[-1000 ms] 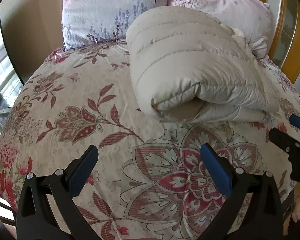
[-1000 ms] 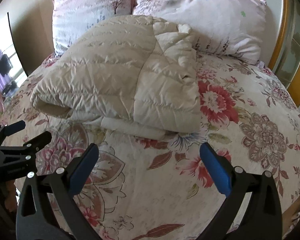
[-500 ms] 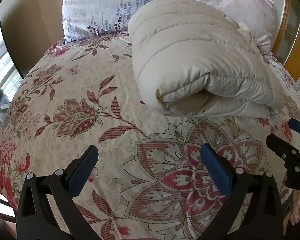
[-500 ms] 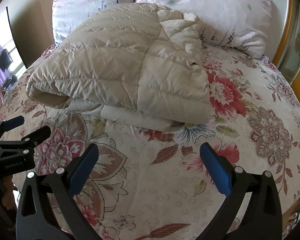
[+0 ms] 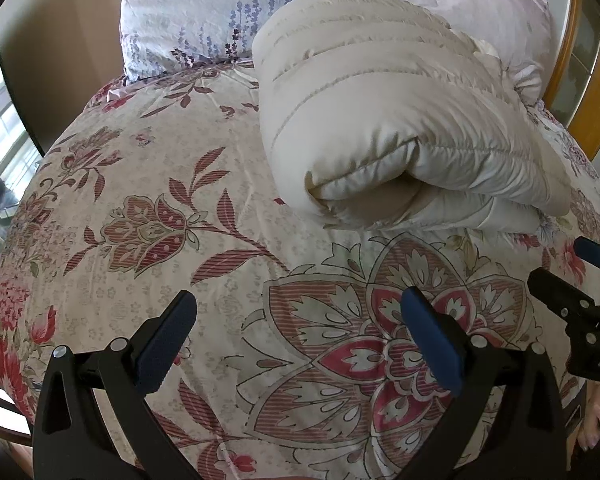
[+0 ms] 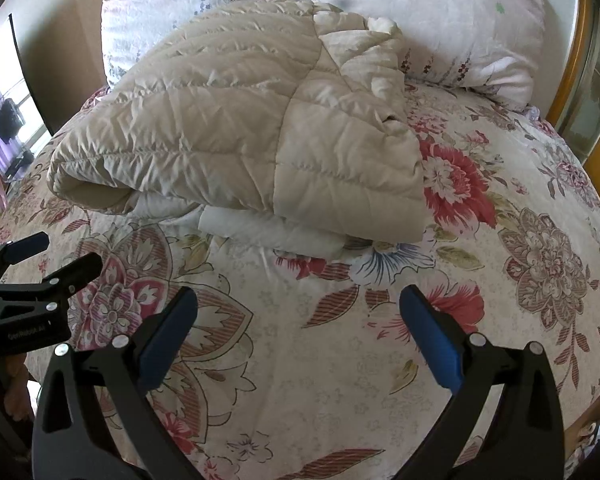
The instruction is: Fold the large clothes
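Note:
A cream quilted puffer garment (image 5: 384, 120) lies folded in a thick bundle on the floral bedspread (image 5: 148, 184), near the pillows. It also shows in the right wrist view (image 6: 240, 140), with a white lining layer sticking out under its near edge. My left gripper (image 5: 300, 316) is open and empty, above the bedspread in front of the bundle. My right gripper (image 6: 298, 312) is open and empty, also short of the bundle. Each gripper shows at the edge of the other's view: the right one (image 5: 572, 276) and the left one (image 6: 48, 256).
Two pale floral pillows (image 6: 440, 20) lean at the head of the bed behind the garment. A wooden headboard frame (image 5: 580, 80) stands at the right. A window (image 6: 8, 120) is at the far left. Bare toes (image 5: 596, 424) show by the bed's edge.
Both grippers have moved closer to the folded garment, which looks larger and lower in both views. Both stay open and empty. The garment has not moved.

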A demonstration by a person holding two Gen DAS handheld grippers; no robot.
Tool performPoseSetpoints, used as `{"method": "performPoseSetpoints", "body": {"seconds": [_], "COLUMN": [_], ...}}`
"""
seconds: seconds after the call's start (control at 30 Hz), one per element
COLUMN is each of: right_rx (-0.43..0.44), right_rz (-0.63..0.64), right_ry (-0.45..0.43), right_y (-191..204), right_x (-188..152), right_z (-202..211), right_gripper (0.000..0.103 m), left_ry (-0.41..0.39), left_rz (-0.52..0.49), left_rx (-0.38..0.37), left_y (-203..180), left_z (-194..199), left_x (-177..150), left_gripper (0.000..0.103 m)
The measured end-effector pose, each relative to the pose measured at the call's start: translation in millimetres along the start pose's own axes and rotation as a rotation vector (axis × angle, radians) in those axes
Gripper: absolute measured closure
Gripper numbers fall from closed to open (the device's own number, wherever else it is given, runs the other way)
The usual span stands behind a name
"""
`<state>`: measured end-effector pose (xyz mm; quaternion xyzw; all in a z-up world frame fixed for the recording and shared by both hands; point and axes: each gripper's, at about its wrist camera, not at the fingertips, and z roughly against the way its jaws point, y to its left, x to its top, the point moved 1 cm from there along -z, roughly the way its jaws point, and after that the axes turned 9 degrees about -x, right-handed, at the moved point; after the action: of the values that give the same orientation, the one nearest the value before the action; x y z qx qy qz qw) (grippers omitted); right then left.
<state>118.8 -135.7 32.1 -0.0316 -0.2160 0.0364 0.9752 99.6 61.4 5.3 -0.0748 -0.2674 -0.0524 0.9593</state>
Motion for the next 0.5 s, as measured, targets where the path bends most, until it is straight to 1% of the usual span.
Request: {"method": "performPoseSetpoints", "body": {"seconds": [0.5], "right_rx": [0.000], "right_rz": [-0.006], "right_ry": [0.006], "right_y": [1.8], "right_x": [-0.4], "right_z": [-2.2], "right_gripper": [0.002], "left_ry": [0.003], "left_rz": [0.003], "left_rx": [-0.001], "left_y": [-1.4], "left_z": [-2.5], "left_x": [-2.3], "left_gripper": [0.001]}}
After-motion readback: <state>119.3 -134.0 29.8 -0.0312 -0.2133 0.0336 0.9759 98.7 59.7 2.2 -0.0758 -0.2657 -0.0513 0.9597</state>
